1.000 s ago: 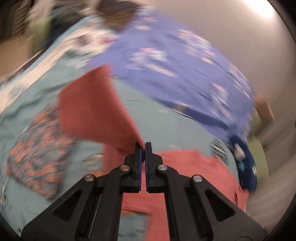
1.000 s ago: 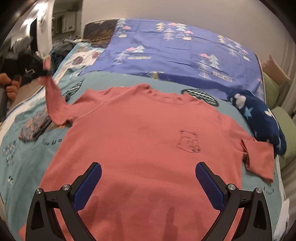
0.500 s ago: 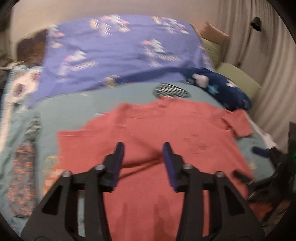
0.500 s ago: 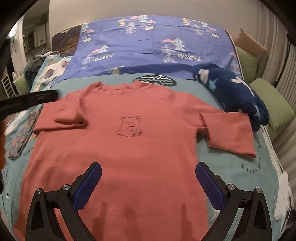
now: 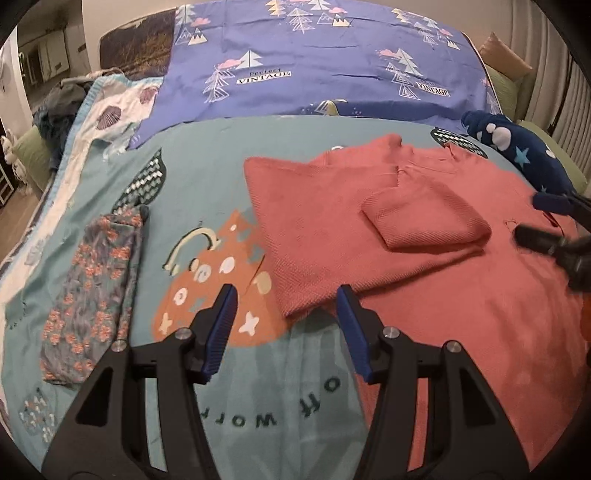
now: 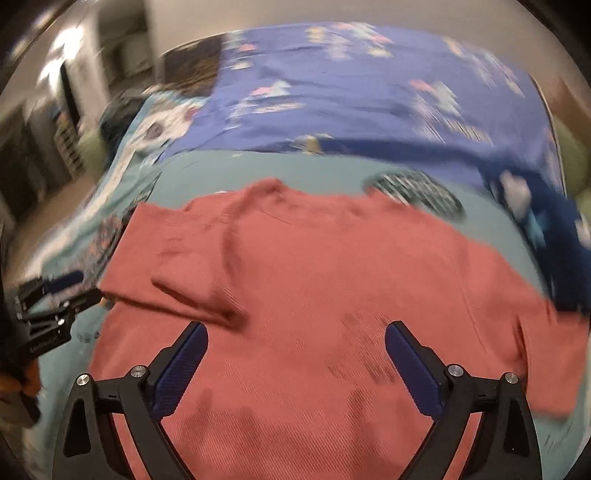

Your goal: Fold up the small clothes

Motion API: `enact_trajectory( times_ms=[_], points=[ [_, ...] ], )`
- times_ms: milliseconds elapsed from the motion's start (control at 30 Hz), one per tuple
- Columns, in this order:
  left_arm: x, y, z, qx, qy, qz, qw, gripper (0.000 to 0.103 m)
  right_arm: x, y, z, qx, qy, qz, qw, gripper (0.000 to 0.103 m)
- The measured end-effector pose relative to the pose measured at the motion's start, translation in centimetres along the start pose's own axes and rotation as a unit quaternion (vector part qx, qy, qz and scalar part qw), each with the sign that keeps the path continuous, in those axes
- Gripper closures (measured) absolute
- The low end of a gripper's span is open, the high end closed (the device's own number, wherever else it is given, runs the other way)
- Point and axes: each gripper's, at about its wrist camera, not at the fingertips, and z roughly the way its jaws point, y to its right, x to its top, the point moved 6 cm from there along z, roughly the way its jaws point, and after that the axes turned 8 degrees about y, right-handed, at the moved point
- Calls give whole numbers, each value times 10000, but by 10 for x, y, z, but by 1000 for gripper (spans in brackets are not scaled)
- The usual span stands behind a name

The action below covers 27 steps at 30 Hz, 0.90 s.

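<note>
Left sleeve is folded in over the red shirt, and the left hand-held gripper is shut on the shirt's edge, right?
Not quite. The left sleeve is folded in over the red shirt, but the left hand-held gripper is open, its jaws apart and holding nothing, hovering at the shirt's folded corner. The left wrist view shows it.

A bed is covered by a teal printed sheet (image 5: 207, 155), with a purple tree-print blanket (image 5: 332, 62) spread across the far end. A plain beige wall (image 5: 129, 14) is seen behind it. Green cushions (image 5: 513, 88) and pale curtains (image 5: 554, 74) are found at the right, wooden floor (image 5: 18, 210) at the left.
</note>
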Motion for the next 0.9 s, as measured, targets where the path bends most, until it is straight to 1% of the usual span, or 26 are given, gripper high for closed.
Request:
enact_trajectory(
  times_ms=[67, 100, 200, 233, 267, 300, 333, 367, 400, 433, 467, 500, 533, 600, 633, 667, 700, 733, 767, 800, 833, 900],
  points=[
    [2, 0, 8, -77, -41, -123, 9999, 46, 6, -26, 13, 60, -18, -600, 9982, 5],
    [1, -1, 9, -130, -55, -182, 9997, 46, 7, -37, 23, 68, -95, -811, 9966, 5],
    [3, -3, 14, -401, -62, -498, 9979, 46, 10, -48, 46, 68, -258, -819, 9963, 5],
    [4, -4, 15, -467, -49, -598, 9971, 46, 13, -50, 52, 106, -274, -761, 9967, 7],
    [6, -5, 17, -538, -21, -740, 9958, 46, 15, -49, 56, 111, -255, -711, 9971, 32],
    [8, -5, 18, -573, -8, -808, 9951, 48, 17, -49, 61, 58, -256, -640, 9976, 88],
    [9, -5, 18, -596, 4, -838, 9947, 51, 17, -48, 64, 20, -351, -600, 9976, 102],
    [11, -4, 18, -614, 14, -846, 9945, 55, 17, -44, 68, 38, -551, -403, 9977, 100],
    [11, -3, 18, -625, 24, -833, 9946, 55, 20, -35, 63, 195, -505, 71, 9985, 101],
    [12, -3, 17, -623, 42, -822, 9947, 55, 24, -28, 58, 263, -399, 299, 9984, 101],
    [12, -3, 16, -614, 60, -807, 9948, 55, 28, -16, 48, 231, -230, 529, 9981, 101],
    [11, -2, 15, -618, 66, -783, 9950, 55, 33, 5, 33, 31, 45, 840, 9964, 101],
    [10, -2, 15, -627, 63, -772, 9950, 55, 33, 23, 23, -130, 204, 1069, 9940, 101],
    [8, 0, 15, -599, 55, -738, 9955, 55, 30, 54, 8, -275, 382, 1446, 9884, 97],
    [8, -1, 15, -562, 46, -723, 9958, 55, 29, 63, 6, -181, 377, 1529, 9874, 96],
    [7, 0, 17, -511, 34, -692, 9963, 54, 26, 65, 9, -2, 204, 1472, 9889, 92],
    [5, 2, 19, -460, 21, -653, 9968, 52, 21, 60, 17, 227, -98, 1318, 9910, 81],
    [5, 2, 19, -422, 11, -638, 9971, 51, 17, 48, 25, 489, -342, 1125, 9919, 73],
    [4, 3, 20, -389, 1, -629, 9973, 49, 14, 39, 30, 623, -439, 984, 9922, 51],
    [3, 3, 20, -376, -6, -619, 9974, 47, 11, 22, 38, 696, -523, 717, 9936, 27],
    [3, 3, 20, -362, -11, -593, 9976, 46, 11, 12, 42, 705, -522, 564, 9946, 20],
    [3, 2, 20, -315, -11, -521, 9981, 43, 13, -16, 54, 805, -426, 130, 9958, 18]
  ],
)
